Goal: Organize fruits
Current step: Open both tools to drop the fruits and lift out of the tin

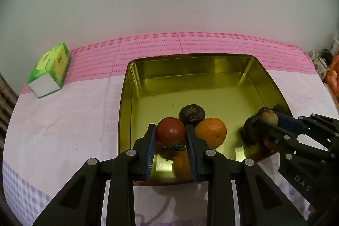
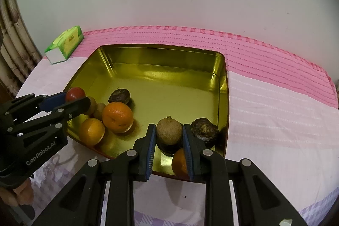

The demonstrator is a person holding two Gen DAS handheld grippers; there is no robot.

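Over the near edge of the gold tin (image 1: 135, 99), a red tomato (image 1: 170, 130) is clamped in the left gripper (image 1: 170, 141) and, toward the tin's right wall, a brown round fruit (image 2: 169, 130) is clamped in the right gripper (image 2: 169, 139).

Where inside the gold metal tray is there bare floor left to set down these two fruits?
The far half of the gold metal tray is bare, from the back wall forward to the dark wrinkled fruit. A narrower strip runs between the big orange and the right gripper. The near edge is crowded.
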